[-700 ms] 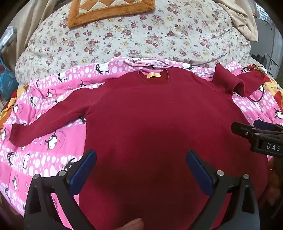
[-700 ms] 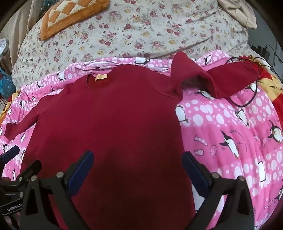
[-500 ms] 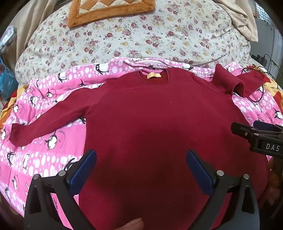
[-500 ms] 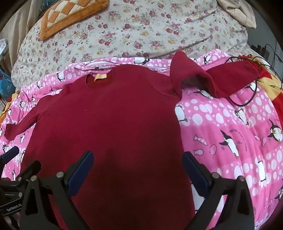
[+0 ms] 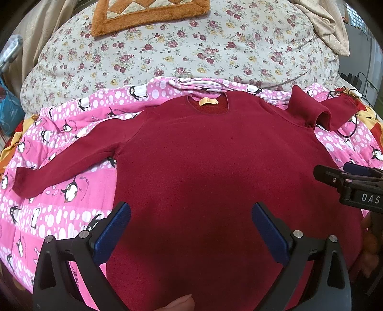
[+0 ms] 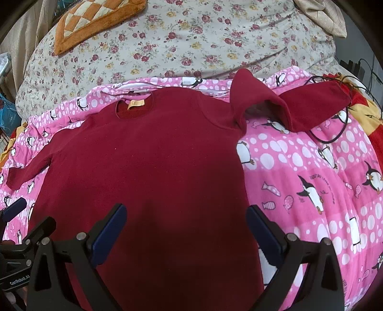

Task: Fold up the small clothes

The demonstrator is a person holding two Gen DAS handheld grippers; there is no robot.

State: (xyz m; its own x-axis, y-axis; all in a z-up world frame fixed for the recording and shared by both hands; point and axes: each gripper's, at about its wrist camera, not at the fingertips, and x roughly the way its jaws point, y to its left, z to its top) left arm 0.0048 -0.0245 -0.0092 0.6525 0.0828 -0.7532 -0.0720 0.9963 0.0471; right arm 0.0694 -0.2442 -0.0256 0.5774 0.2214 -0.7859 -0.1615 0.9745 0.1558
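Sweater [image 5: 215, 172], dark red, lies flat and face up on a pink penguin-print blanket [image 5: 55, 215] spread over the bed, neckline with its yellow label [image 5: 208, 101] pointing away. 1 sleeve stretches straight out to the left; the other is bunched and folded up at the far right. Left tongs [image 5: 191, 227] hover wide apart above the lower body of the garment, holding nothing. Right tongs [image 6: 186, 229] gape equally wide near the hem's right side. A floral quilt [image 6: 191, 43] lies beyond.

pink penguin blanket [image 6: 299, 167] | floral duvet [image 5: 191, 47] | orange cushion [image 5: 148, 12] (checkered) | black cable [image 6: 335, 134]
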